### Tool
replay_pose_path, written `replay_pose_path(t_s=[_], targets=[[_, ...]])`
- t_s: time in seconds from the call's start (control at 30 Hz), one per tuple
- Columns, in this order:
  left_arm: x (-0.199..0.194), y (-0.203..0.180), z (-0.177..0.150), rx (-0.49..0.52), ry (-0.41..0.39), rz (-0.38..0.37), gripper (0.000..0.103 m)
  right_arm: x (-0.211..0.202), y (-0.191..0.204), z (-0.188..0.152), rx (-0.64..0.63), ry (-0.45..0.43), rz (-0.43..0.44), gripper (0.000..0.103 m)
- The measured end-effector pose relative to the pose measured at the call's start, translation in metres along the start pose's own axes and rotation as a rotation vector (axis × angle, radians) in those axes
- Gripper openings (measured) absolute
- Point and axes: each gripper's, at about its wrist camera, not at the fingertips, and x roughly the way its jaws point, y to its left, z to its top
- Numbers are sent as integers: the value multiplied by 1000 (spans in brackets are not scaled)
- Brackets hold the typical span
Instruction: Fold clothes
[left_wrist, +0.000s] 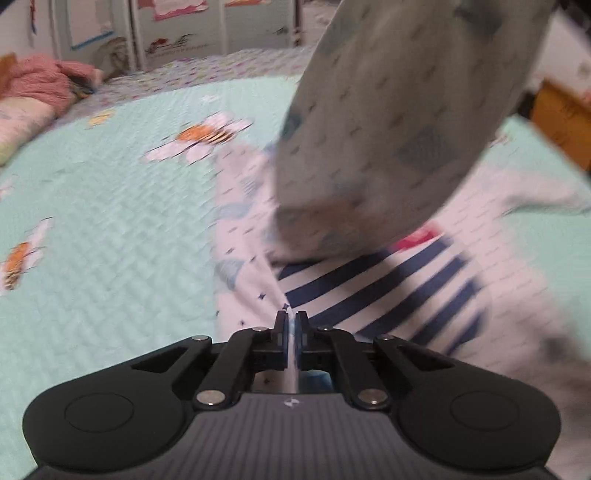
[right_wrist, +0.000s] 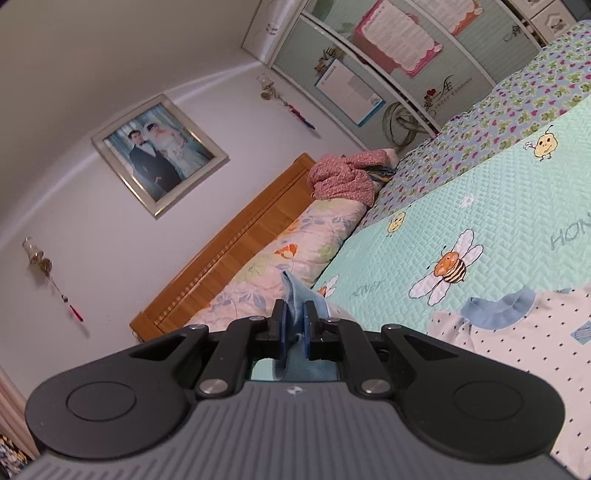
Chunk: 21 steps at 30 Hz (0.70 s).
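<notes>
A white garment (left_wrist: 251, 229) with small dark dots, blue patches and a navy-striped panel (left_wrist: 373, 288) lies on the mint quilted bedspread (left_wrist: 110, 229). My left gripper (left_wrist: 291, 315) is shut on a thin fold of its white cloth near the striped panel. Part of the same garment hangs lifted and blurred at the upper right (left_wrist: 399, 122). In the right wrist view my right gripper (right_wrist: 294, 306) is shut on a light blue cuff or hem (right_wrist: 291, 290) and points level toward the headboard. The garment's body with its blue collar (right_wrist: 495, 306) lies at the lower right.
A wooden headboard (right_wrist: 236, 254) and a floral pillow (right_wrist: 295, 254) stand at the bed's head, with a crumpled pink garment (right_wrist: 343, 173) on top. A wardrobe with posters (right_wrist: 373, 55) lines the far side. A framed photo (right_wrist: 159, 155) hangs on the wall.
</notes>
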Motion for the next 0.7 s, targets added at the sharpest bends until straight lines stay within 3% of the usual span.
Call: replay_pose_path(t_s=[0.13, 0.17, 0.2, 0.27, 0.33, 0.47, 0.6, 0.7], targets=[[4, -7, -4, 39, 53, 10, 8, 0, -1, 9, 1, -2, 1, 10], [4, -5, -7, 19, 62, -4, 18, 0, 0, 11, 4, 0, 6, 10], [3, -2, -10, -4, 67, -22, 36, 1, 0, 12, 6, 4, 13, 10], [-5, 5, -19, -55, 59, -88, 55, 4, 1, 14, 12, 14, 29, 10], [-15, 11, -28, -105, 55, -145, 57, 8, 6, 15, 10, 31, 41, 10], [-34, 42, -55, -357, 49, -311, 57, 21, 25, 12, -44, 109, 88, 10], [-68, 81, -89, -549, 13, -305, 57, 45, 53, -19, -196, 304, 123, 10], [-87, 106, -114, -631, 20, -255, 57, 67, 66, -73, -376, 528, 79, 10]])
